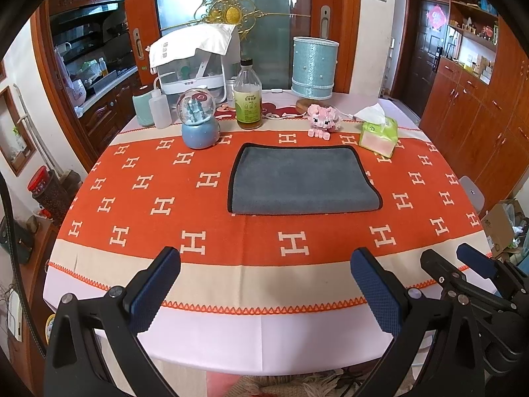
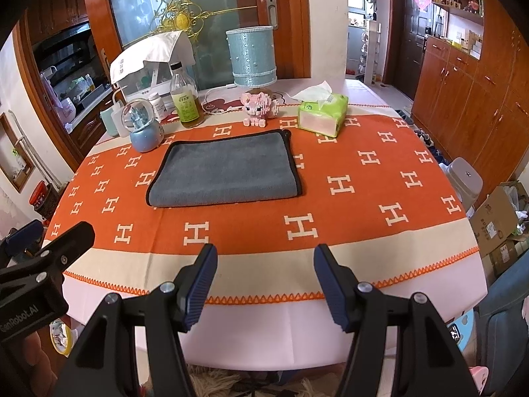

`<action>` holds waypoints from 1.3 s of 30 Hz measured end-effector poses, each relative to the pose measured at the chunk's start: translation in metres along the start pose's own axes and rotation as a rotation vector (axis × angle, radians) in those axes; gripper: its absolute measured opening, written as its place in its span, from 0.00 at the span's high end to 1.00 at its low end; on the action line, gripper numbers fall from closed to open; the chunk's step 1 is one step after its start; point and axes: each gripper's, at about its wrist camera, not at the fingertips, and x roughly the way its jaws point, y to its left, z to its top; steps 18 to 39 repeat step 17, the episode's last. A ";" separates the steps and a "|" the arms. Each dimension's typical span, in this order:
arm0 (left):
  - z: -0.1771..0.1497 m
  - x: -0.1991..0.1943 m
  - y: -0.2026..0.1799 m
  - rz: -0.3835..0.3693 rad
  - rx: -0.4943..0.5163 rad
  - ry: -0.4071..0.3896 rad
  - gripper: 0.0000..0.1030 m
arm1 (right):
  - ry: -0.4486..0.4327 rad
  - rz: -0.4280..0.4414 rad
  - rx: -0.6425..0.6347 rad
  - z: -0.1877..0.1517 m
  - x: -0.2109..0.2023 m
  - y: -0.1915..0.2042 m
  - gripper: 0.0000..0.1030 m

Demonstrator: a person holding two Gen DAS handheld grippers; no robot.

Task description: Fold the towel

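Note:
A grey towel point(image 1: 302, 180) with black trim lies flat, folded into a rectangle, on the orange H-patterned tablecloth point(image 1: 165, 205); it also shows in the right wrist view point(image 2: 224, 170). My left gripper point(image 1: 264, 264) is open and empty, held over the table's near edge, well short of the towel. My right gripper point(image 2: 264, 264) is open and empty too, also over the near edge. It shows at the right of the left wrist view point(image 1: 453, 259). The left gripper shows at the left edge of the right wrist view point(image 2: 49, 231).
Behind the towel stand a snow globe point(image 1: 198, 122), an oil bottle point(image 1: 248, 97), a pink block pig point(image 1: 322, 120), a green tissue pack point(image 1: 378, 135), a blue lamp point(image 1: 314, 67) and a covered rack point(image 1: 195, 63). A grey stool point(image 2: 463, 178) stands to the right.

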 end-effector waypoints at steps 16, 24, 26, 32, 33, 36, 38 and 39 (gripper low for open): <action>-0.001 0.002 0.001 -0.003 -0.001 0.005 0.01 | 0.009 0.002 -0.004 -0.003 0.004 0.001 0.41; -0.002 0.002 0.002 -0.006 -0.001 0.006 0.01 | 0.009 0.002 -0.004 -0.003 0.004 0.001 0.41; -0.002 0.002 0.002 -0.006 -0.001 0.006 0.01 | 0.009 0.002 -0.004 -0.003 0.004 0.001 0.41; -0.002 0.002 0.002 -0.006 -0.001 0.006 0.01 | 0.009 0.002 -0.004 -0.003 0.004 0.001 0.41; -0.002 0.002 0.002 -0.006 -0.001 0.006 0.01 | 0.009 0.002 -0.004 -0.003 0.004 0.001 0.41; -0.002 0.002 0.002 -0.006 -0.001 0.006 0.01 | 0.009 0.002 -0.004 -0.003 0.004 0.001 0.41; -0.002 0.002 0.002 -0.006 -0.001 0.006 0.01 | 0.009 0.002 -0.004 -0.003 0.004 0.001 0.41; -0.002 0.002 0.002 -0.006 -0.001 0.006 0.01 | 0.009 0.002 -0.004 -0.003 0.004 0.001 0.41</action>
